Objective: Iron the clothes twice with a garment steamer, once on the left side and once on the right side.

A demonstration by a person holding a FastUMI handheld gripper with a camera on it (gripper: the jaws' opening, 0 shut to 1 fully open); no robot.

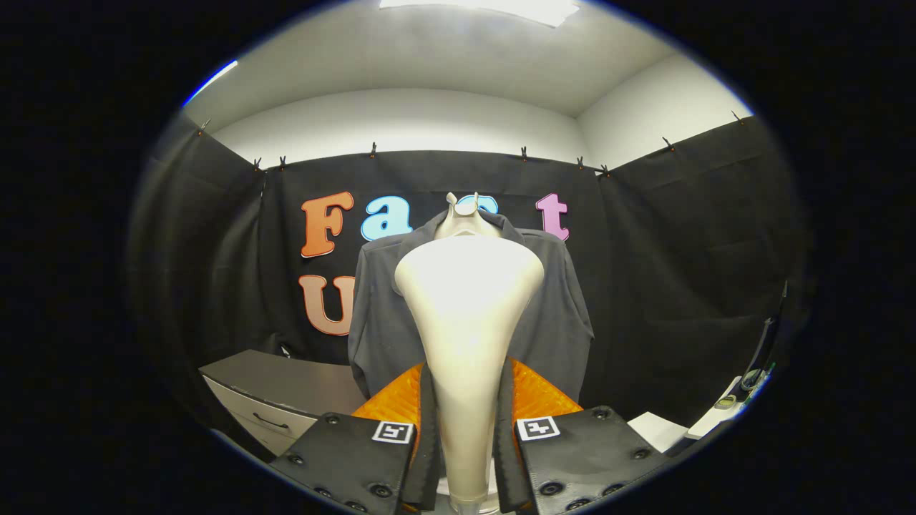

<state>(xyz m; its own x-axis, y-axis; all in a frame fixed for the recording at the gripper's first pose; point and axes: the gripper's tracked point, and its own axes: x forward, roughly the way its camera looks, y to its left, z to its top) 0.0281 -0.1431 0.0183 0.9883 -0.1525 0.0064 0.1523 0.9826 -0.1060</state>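
Observation:
My gripper point(465, 422) is shut on the cream-white garment steamer point(466, 300), both fingers pressing on its narrow handle. The steamer widens upward into a broad head that faces away from me, toward the clothes. Beyond it hangs a dark grey jacket point(558, 315) on a pale mannequin bust, whose neck point(465, 218) shows above the steamer head. The steamer head covers the middle of the jacket's front; I cannot tell whether it touches the cloth. The jacket's two shoulders and sleeves show on either side of the head.
A grey cabinet point(279, 390) with a drawer handle stands low to the left of the jacket. White flat items point(662, 429) and a cable lie low to the right. Black cloth walls close off the back and both sides.

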